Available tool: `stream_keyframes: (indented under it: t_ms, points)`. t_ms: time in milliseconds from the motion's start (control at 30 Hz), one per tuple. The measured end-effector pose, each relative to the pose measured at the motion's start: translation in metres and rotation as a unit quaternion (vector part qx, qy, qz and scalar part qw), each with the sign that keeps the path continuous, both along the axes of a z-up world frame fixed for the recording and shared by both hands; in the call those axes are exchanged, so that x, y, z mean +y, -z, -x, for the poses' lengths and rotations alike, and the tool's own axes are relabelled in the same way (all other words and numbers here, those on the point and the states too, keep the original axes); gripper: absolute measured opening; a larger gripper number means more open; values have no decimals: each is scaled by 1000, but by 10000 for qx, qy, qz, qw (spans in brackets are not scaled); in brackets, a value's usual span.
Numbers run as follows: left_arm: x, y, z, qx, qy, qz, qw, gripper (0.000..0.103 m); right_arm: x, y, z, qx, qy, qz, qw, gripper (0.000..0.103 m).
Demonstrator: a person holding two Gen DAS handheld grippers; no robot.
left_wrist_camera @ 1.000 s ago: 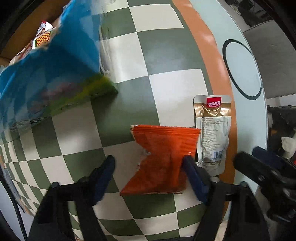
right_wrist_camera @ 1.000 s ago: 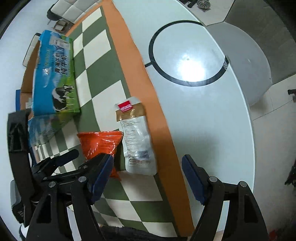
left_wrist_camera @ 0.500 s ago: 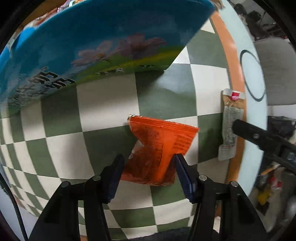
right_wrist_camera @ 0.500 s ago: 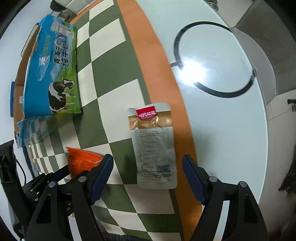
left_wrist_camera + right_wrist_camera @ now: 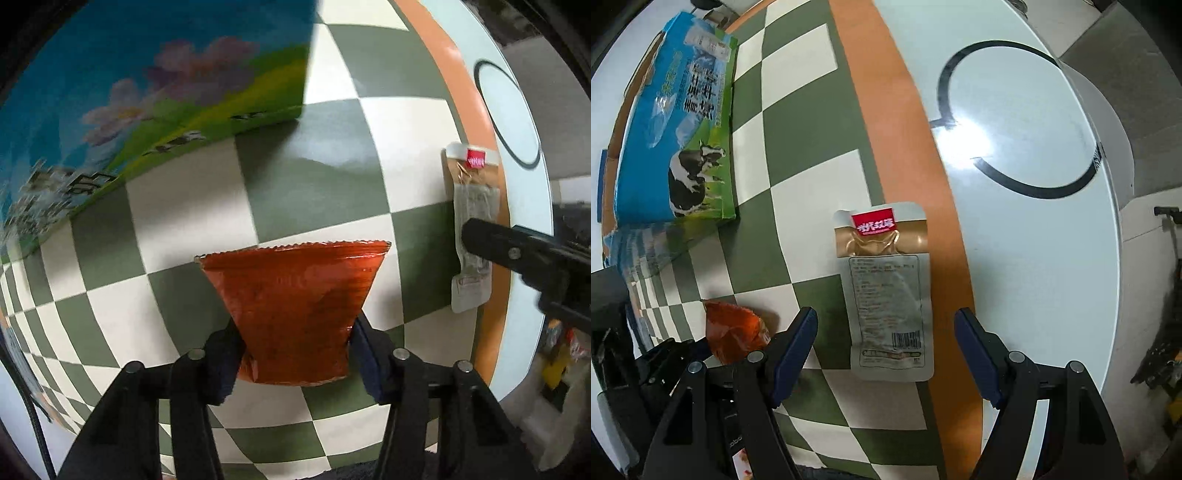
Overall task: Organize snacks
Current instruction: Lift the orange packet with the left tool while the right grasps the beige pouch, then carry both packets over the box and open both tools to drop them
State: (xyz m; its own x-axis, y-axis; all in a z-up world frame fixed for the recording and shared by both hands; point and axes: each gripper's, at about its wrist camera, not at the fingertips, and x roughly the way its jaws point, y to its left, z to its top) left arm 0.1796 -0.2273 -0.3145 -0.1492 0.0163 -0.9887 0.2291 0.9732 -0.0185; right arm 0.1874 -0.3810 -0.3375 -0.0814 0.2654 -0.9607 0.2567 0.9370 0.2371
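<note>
Change: since half a second ago the left gripper [image 5: 295, 354] has closed in on the orange packet [image 5: 295, 310], and the right gripper [image 5: 886, 354] has come nearer the clear pouch [image 5: 886, 288], which now reaches in between its fingers.
Left gripper: both blue pads press the narrow lower end of the orange packet from either side; it has hold of the packet.
Orange packet: pinched at its lower end, fanning out wider toward its crimped top edge, above the checked cloth [image 5: 317, 184]; whether it rests on the cloth I cannot tell.
Right gripper: fingers spread wide, gripping nothing.
Clear pouch: lies flat on the cloth's orange border, red label at the far end, its lower end between the right gripper's open fingers, touching neither.
Milk box [image 5: 676, 140]: blue and green, with a cow picture, on the cloth at far left, well apart from the pouch.
Table [image 5: 1034, 240]: white, with a black ring marked on it.
</note>
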Motion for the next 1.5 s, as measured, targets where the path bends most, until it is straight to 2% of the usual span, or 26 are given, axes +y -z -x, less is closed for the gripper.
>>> stream_keyframes:
  t_ms: [133, 200, 267, 300, 333, 500, 767, 967, 1100, 1167, 1333, 1367, 1500]
  points:
    - [11, 2, 2, -50, -181, -62, 9998, 49, 19, 15, -4, 120, -208, 317, 9992, 81]
    - [16, 3, 1, -59, -236, -94, 9997, 49, 33, 15, -7, 84, -529, 729, 9959, 80]
    - [22, 4, 0, -84, -266, -119, 9995, 48, 45, 15, -7, 22, -697, 1055, 9920, 76]
    - [22, 4, 5, -103, -293, -129, 9994, 48, 49, 12, -6, -74, -760, 1198, 9899, 65]
    - [22, 4, 8, -121, -312, -136, 9993, 48, 52, 8, -5, -213, -791, 1193, 9895, 56]
    - [20, 0, 15, -178, -383, -126, 9990, 45, 56, 4, 0, -277, -703, 977, 9923, 52]
    - [24, -30, 20, -363, -492, 99, 9981, 42, 54, -15, 17, -428, -638, 760, 9941, 51]
    - [30, -56, 18, -516, -566, 256, 9967, 42, 57, -44, 22, -630, -601, 487, 9950, 51]
    - [37, -87, 18, -726, -603, 402, 9947, 42, 61, -72, 24, -817, -637, 311, 9941, 51]
    - [57, -125, 4, -822, -611, 458, 9937, 42, 62, -88, 24, -919, -645, 183, 9935, 51]
    - [87, -175, 4, -1193, -694, 660, 9882, 42, 68, -134, 21, -1271, -655, -176, 9896, 51]
    - [86, -174, 7, -1247, -693, 667, 9875, 42, 71, -144, 21, -1346, -659, -225, 9885, 51]
    - [96, -206, -12, -1580, -671, 652, 9830, 42, 85, -179, 7, -1637, -685, -452, 9831, 51]
